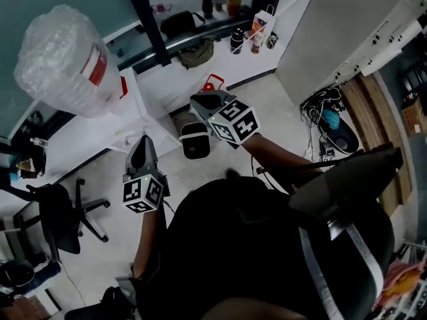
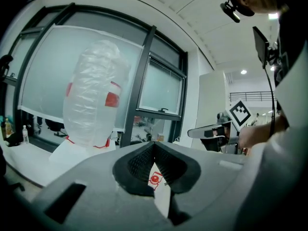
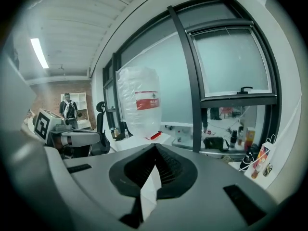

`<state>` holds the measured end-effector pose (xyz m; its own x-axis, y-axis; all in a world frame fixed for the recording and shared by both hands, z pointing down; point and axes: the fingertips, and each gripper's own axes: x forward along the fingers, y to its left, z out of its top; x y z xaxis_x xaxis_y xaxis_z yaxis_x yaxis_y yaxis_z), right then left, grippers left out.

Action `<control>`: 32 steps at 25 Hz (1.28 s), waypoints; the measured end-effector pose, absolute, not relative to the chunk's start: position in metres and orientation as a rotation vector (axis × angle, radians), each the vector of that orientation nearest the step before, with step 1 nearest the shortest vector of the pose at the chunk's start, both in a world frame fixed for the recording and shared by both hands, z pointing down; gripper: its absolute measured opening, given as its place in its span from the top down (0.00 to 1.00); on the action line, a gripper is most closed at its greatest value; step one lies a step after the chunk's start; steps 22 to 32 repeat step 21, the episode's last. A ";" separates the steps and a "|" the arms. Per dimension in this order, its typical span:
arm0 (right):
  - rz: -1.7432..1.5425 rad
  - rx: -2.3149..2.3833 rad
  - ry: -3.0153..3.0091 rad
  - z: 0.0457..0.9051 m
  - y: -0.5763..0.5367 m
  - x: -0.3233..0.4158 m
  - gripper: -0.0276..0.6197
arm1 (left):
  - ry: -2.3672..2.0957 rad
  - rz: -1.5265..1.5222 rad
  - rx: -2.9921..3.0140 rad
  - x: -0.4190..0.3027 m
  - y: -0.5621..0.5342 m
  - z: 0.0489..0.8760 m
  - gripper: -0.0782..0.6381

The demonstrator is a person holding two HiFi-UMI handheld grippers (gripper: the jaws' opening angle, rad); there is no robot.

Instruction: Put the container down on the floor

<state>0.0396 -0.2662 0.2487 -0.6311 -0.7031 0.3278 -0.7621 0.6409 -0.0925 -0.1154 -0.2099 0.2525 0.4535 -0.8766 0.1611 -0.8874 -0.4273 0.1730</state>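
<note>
A big clear plastic water container [image 1: 63, 62] with a red label stands upright on a white table [image 1: 87, 139] at the upper left. It shows again ahead of both grippers, as the container [image 2: 94, 97] and the container [image 3: 139, 100]. My left gripper [image 1: 142, 144] hangs over the floor just beside the table's edge, jaws shut with nothing between them [image 2: 154, 144]. My right gripper [image 1: 201, 101] is further right and further out, also shut and holding nothing [image 3: 155, 146]. Neither touches the container.
A small white and black device [image 1: 195, 141] sits on the floor between the grippers. A black office chair [image 1: 57, 219] stands at the left. Bags and bottles line the window ledge [image 1: 233, 39]. Cables [image 1: 323, 115] lie at the right. A person [image 3: 70, 109] stands far off.
</note>
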 end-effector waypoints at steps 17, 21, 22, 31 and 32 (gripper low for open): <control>0.306 1.232 -2.588 0.247 -0.268 0.049 0.95 | -1.543 0.062 2.470 -0.123 -0.219 0.246 0.88; 0.315 1.245 -2.580 0.249 -0.267 0.052 0.95 | -1.554 0.055 2.451 -0.124 -0.215 0.247 0.88; 0.315 1.245 -2.580 0.249 -0.267 0.052 0.95 | -1.554 0.055 2.451 -0.124 -0.215 0.247 0.88; 0.315 1.245 -2.580 0.249 -0.267 0.052 0.95 | -1.554 0.055 2.451 -0.124 -0.215 0.247 0.88; 0.315 1.245 -2.580 0.249 -0.267 0.052 0.95 | -1.554 0.055 2.451 -0.124 -0.215 0.247 0.88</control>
